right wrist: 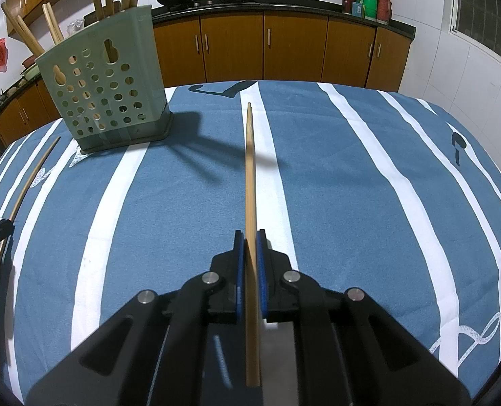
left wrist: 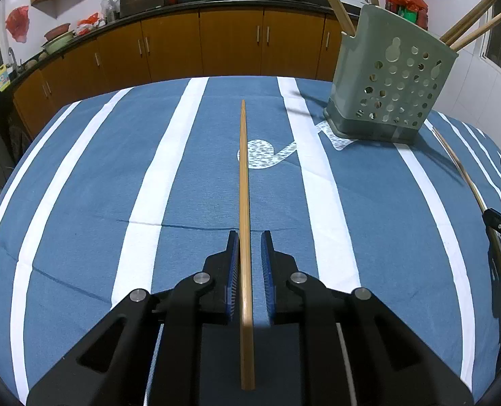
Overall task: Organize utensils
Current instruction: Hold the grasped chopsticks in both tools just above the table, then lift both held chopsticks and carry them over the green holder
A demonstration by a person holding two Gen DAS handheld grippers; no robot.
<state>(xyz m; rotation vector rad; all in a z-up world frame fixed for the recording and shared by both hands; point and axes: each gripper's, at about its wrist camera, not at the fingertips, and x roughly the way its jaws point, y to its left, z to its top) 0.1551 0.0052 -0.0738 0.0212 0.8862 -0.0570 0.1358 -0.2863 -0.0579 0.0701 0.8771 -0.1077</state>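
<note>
Bamboo chopsticks sit in both grippers short of the green holder (left wrist: 390,77): the right gripper (right wrist: 249,237) clamps its chopstick (right wrist: 250,176), but the left gripper (left wrist: 249,237) stands slightly parted around its chopstick (left wrist: 244,176), which could slip free.

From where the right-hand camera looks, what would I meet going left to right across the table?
Thin bamboo chopstick lying on the cloth → pale green perforated plastic utensil holder → bamboo chopstick clamped in the right gripper → bare blue-and-white striped tablecloth.
</note>
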